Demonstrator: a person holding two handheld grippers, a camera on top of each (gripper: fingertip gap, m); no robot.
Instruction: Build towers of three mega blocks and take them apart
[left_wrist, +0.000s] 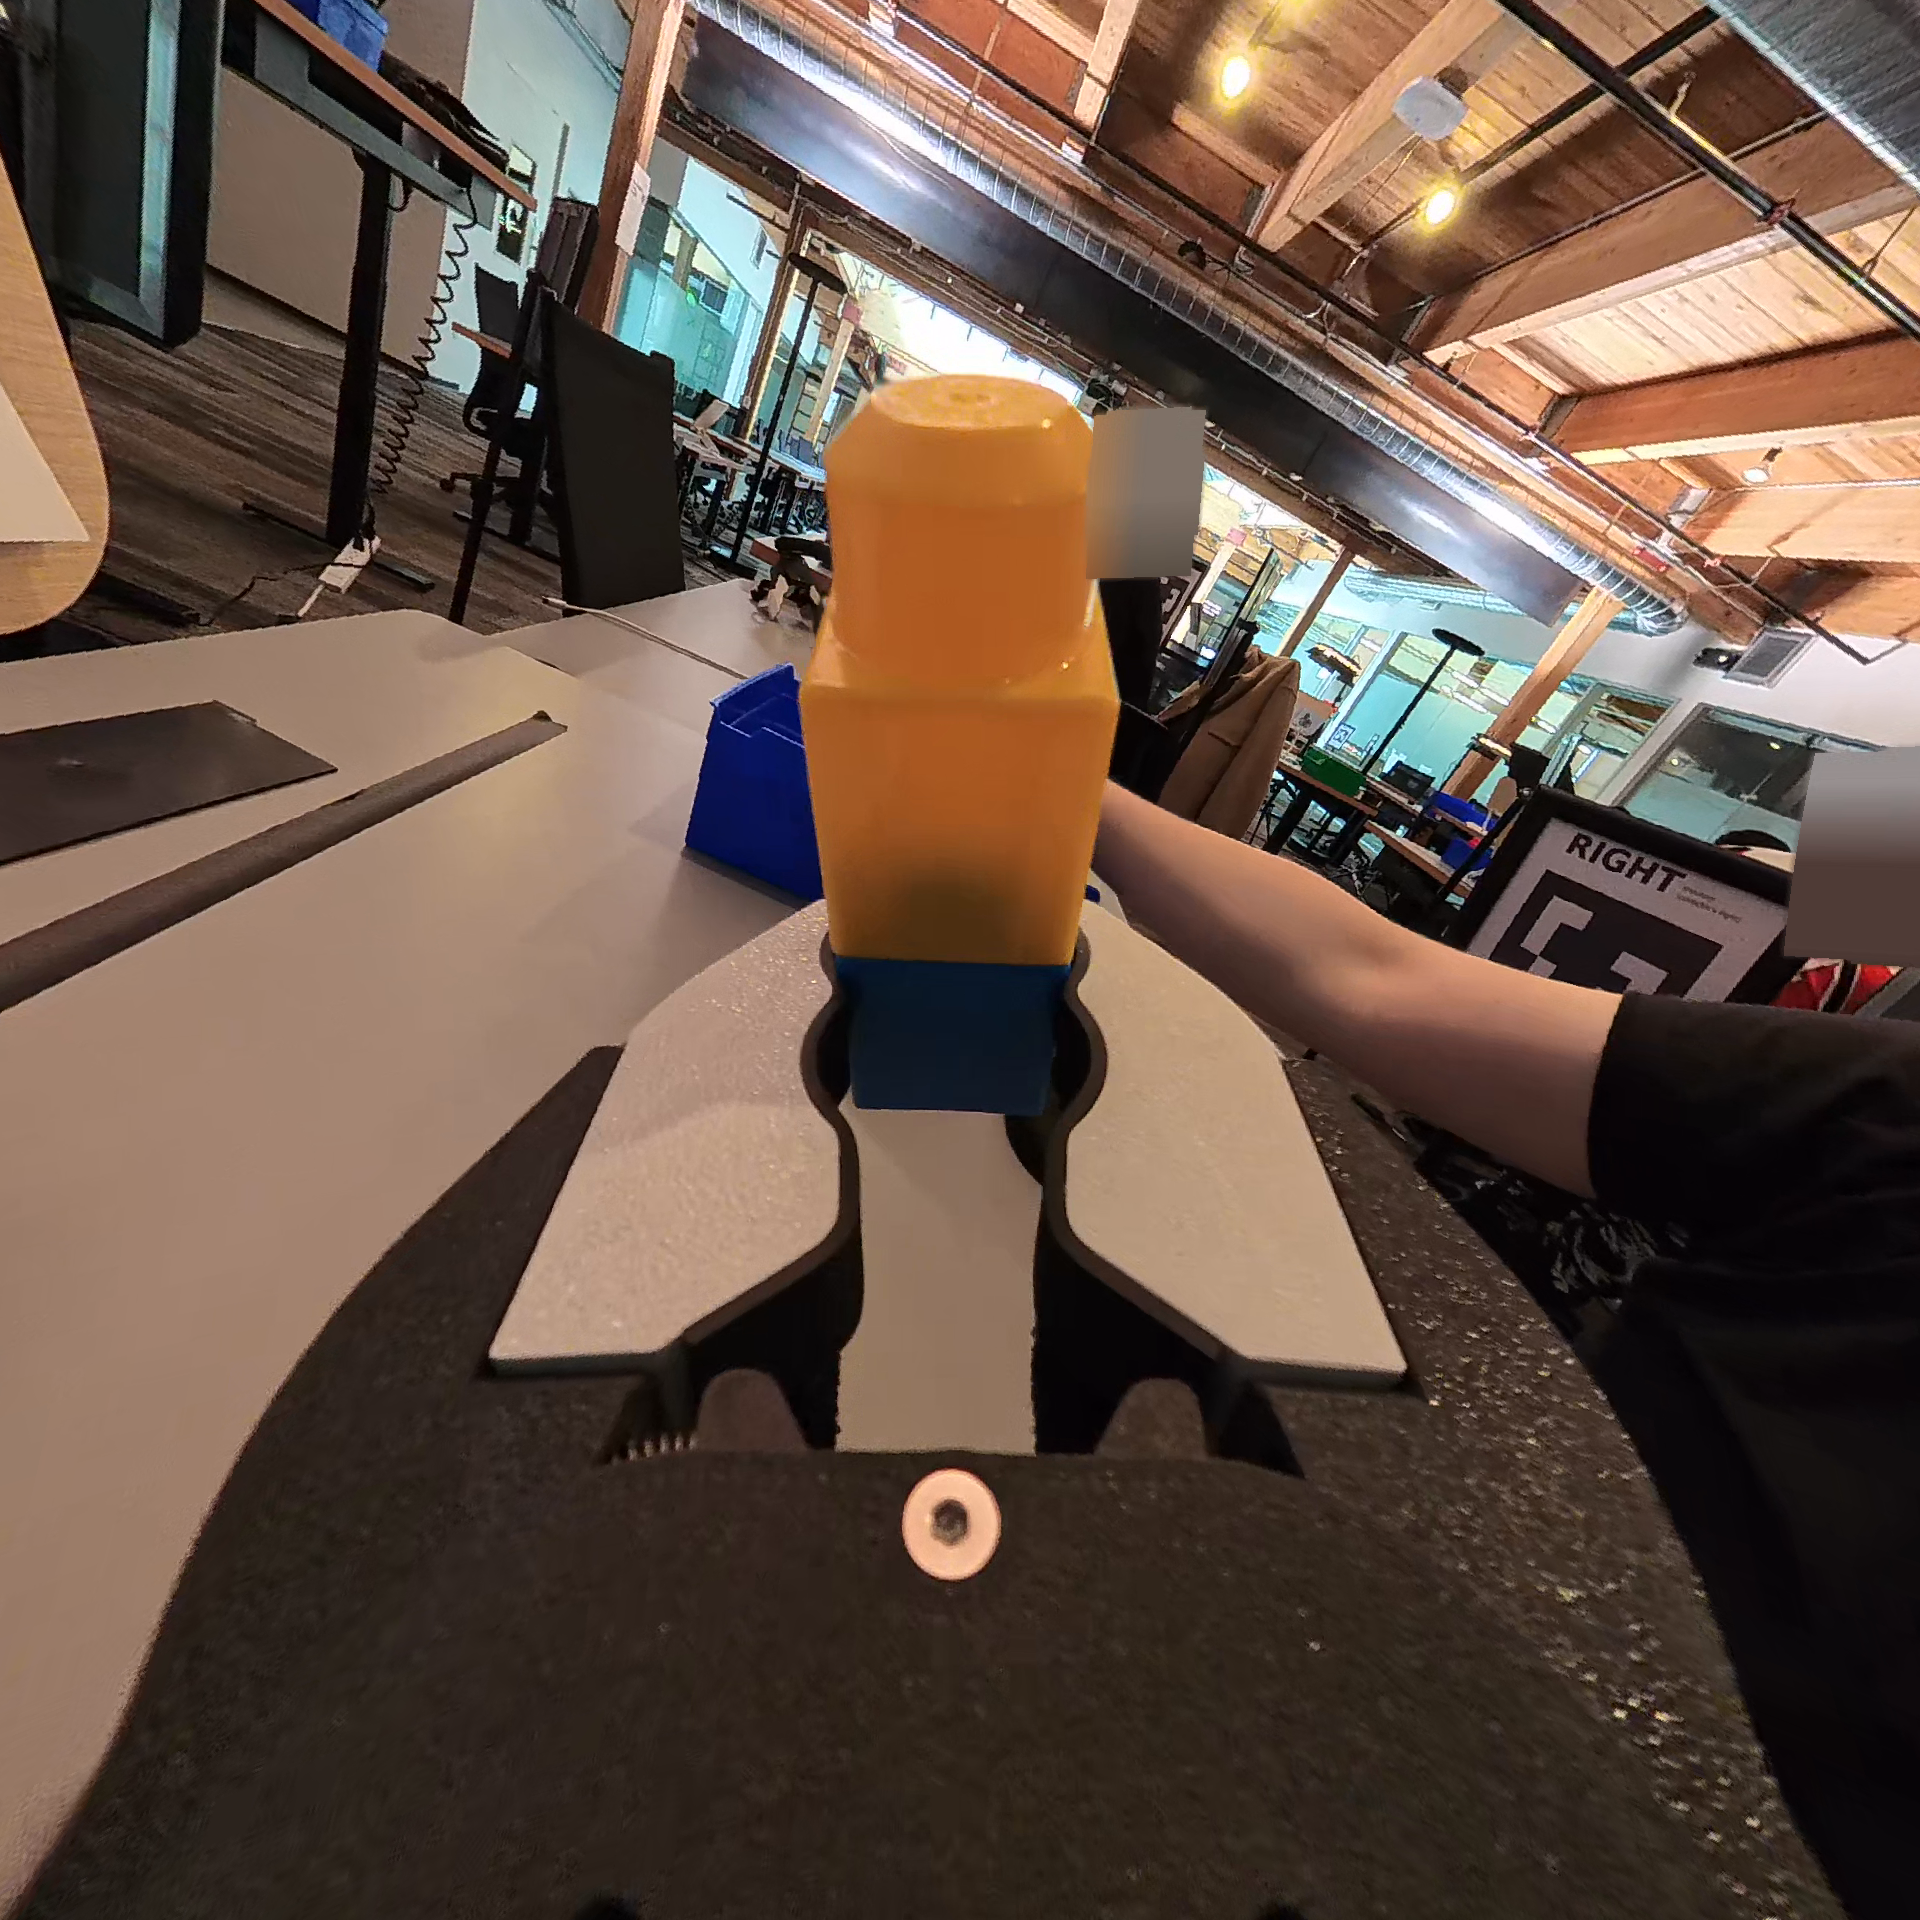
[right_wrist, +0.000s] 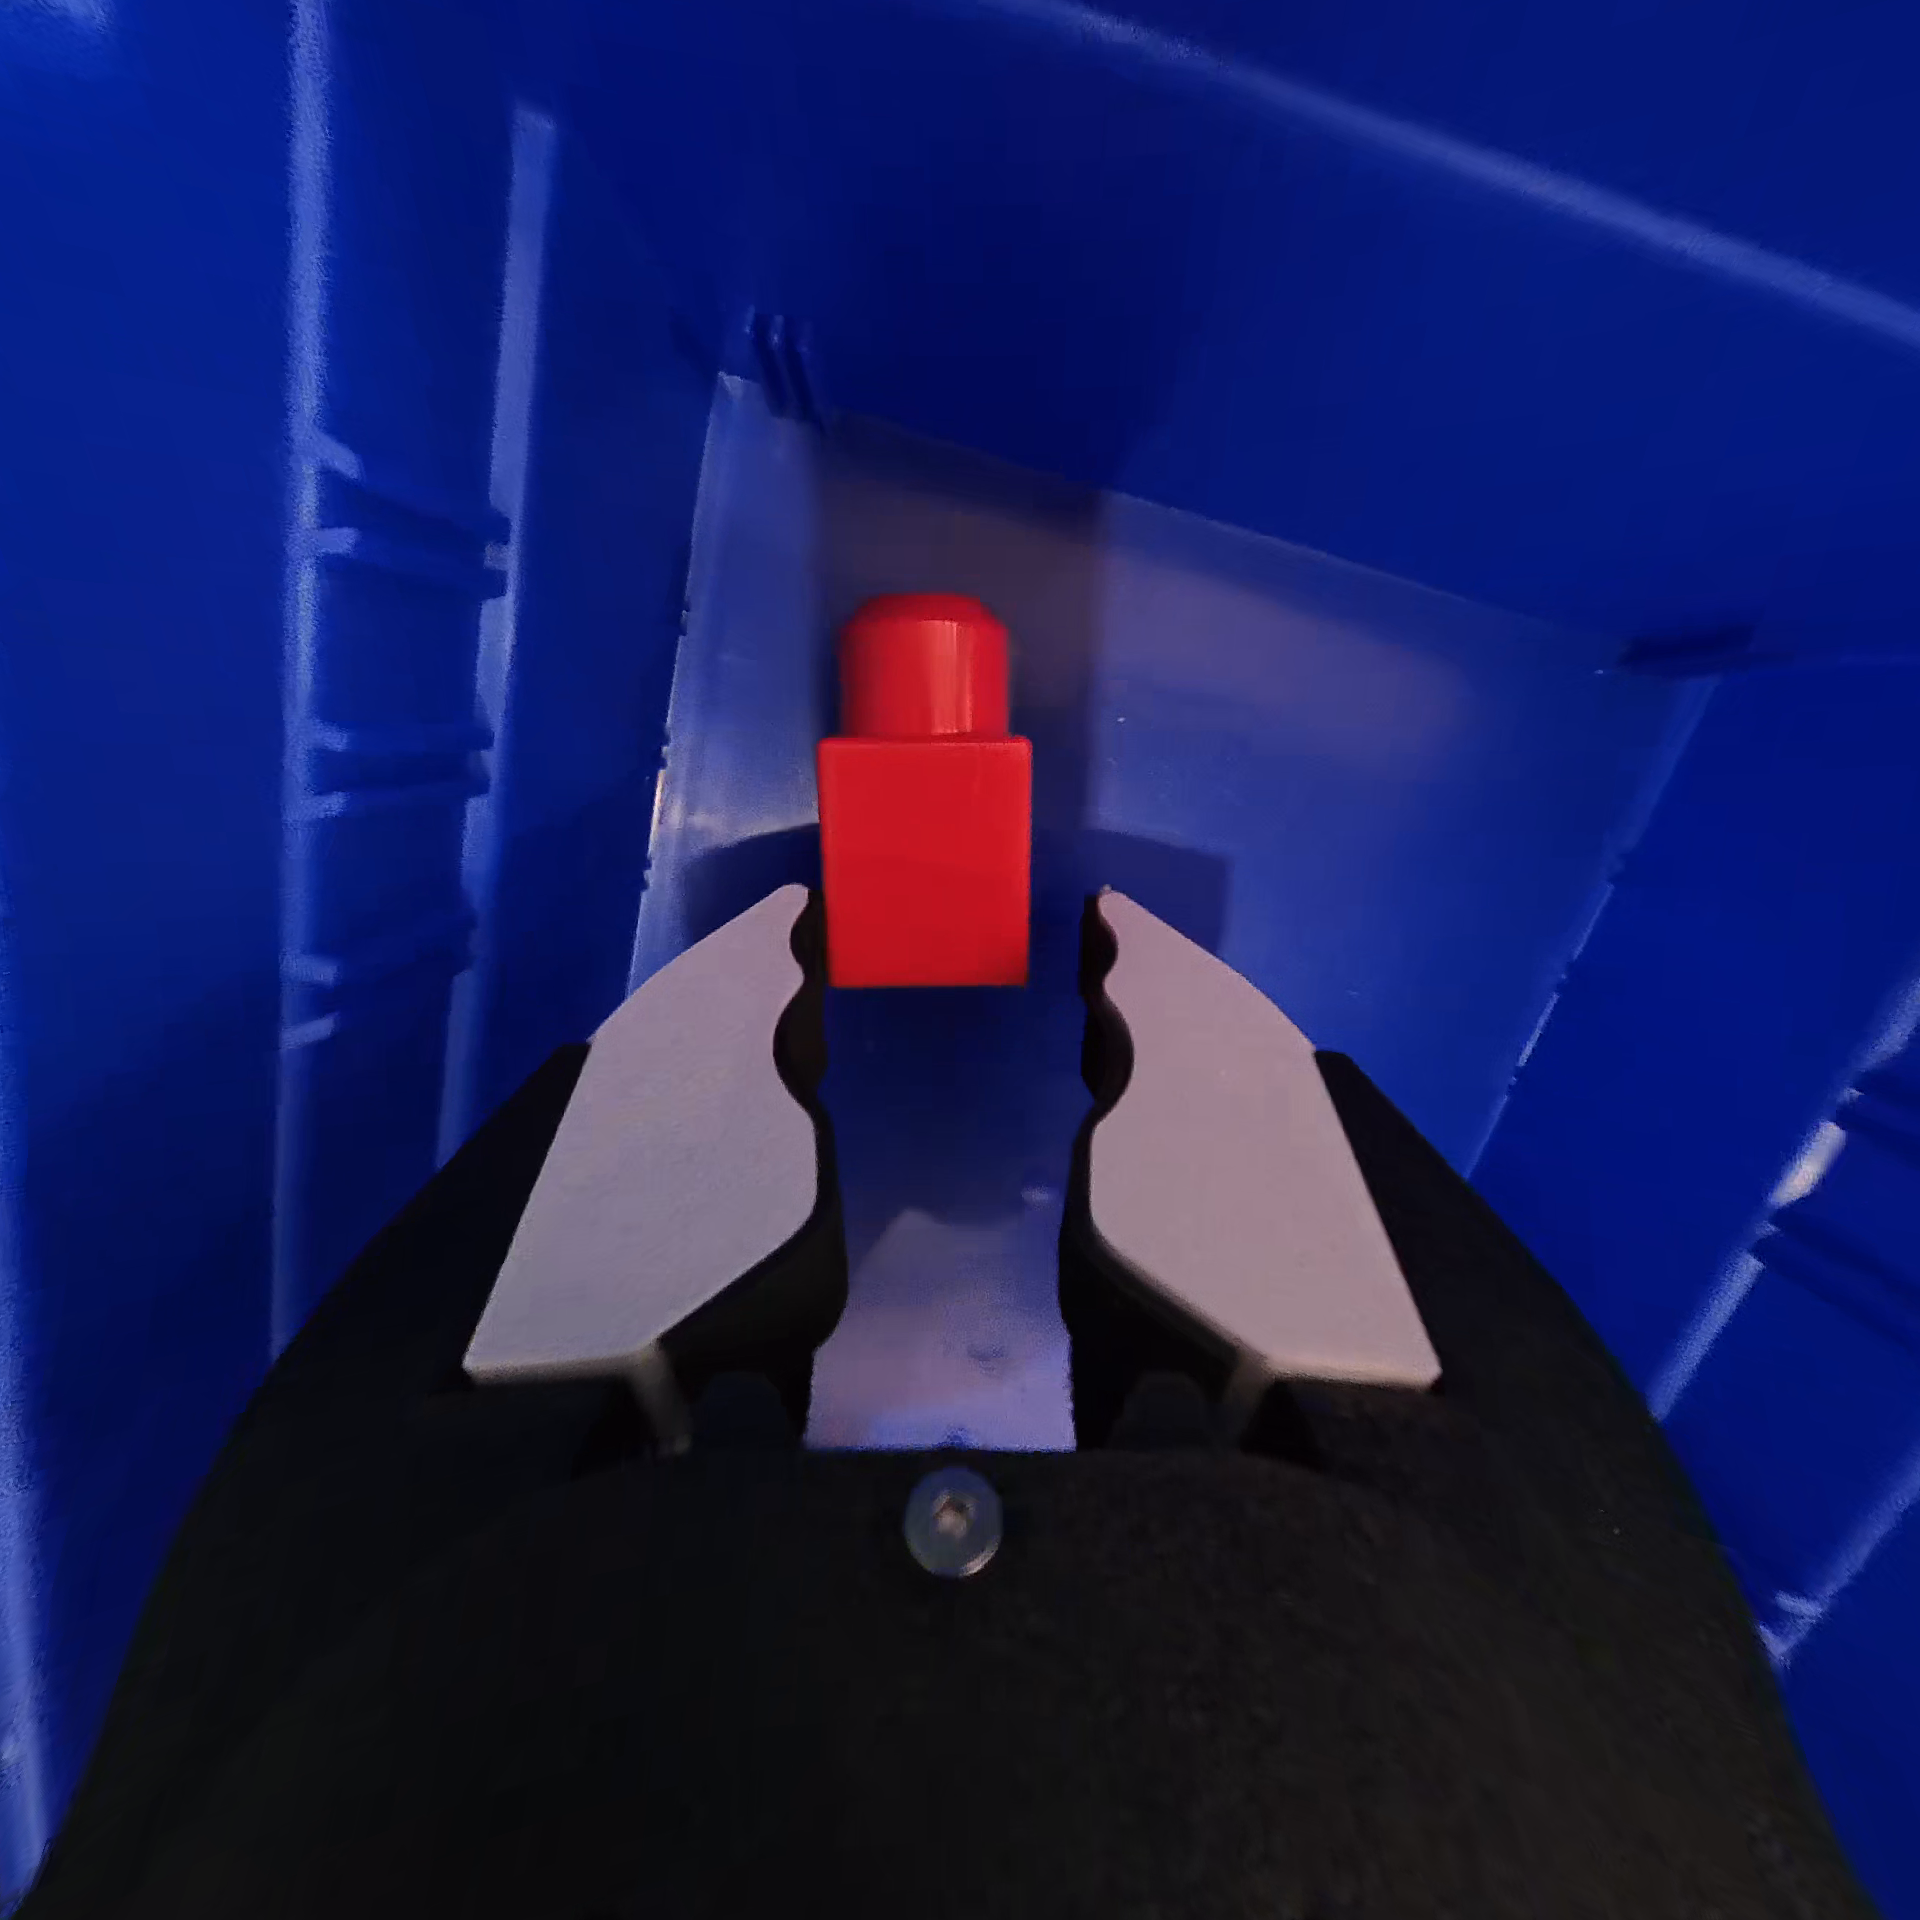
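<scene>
In the left wrist view, my left gripper (left_wrist: 951, 940) is shut on a blue mega block (left_wrist: 951, 1044). An orange mega block (left_wrist: 956, 769) is stacked on top of it, and I hold the pair above the grey table (left_wrist: 312, 1039). In the right wrist view, my right gripper (right_wrist: 945, 909) is inside a blue bin (right_wrist: 312, 520). It is open, with its fingertips on either side of the base of a red mega block (right_wrist: 925, 862). The left fingertip is at the block's side and a small gap shows at the right one.
The blue bin also shows in the left wrist view (left_wrist: 743, 790), on the table behind the held blocks. A person's forearm (left_wrist: 1351, 987) reaches toward it from the right, beside a black-and-white marker panel (left_wrist: 1621, 925). A dark mat (left_wrist: 135, 769) lies at the left.
</scene>
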